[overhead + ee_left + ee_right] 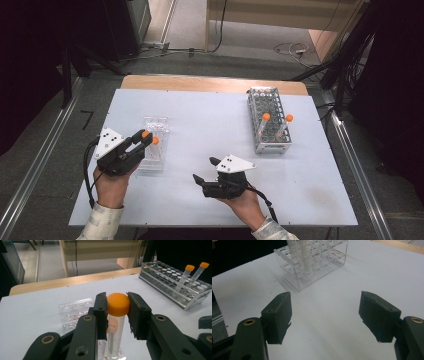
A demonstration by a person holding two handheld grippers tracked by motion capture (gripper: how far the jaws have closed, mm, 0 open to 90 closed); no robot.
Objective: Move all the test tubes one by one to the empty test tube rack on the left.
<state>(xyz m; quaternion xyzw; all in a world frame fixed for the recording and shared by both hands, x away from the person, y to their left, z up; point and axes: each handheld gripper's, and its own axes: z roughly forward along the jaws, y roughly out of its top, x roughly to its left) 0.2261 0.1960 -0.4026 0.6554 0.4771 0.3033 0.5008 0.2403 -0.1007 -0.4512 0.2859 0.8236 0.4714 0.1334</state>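
The left gripper (117,315) clamps the orange cap of a clear tube (115,327) standing in the clear plastic rack (154,145) on the tabletop (210,125). Its label shows partial dark lettering, too cropped to read; the tube's base is cut off. The right gripper (325,315) hangs wide open, empty. Two orange-capped tubes (263,125) lean in the metal rack (267,120).

High view looking down on whole table (200,200), both gripper views low and close, all sharing clear rack (155,150).
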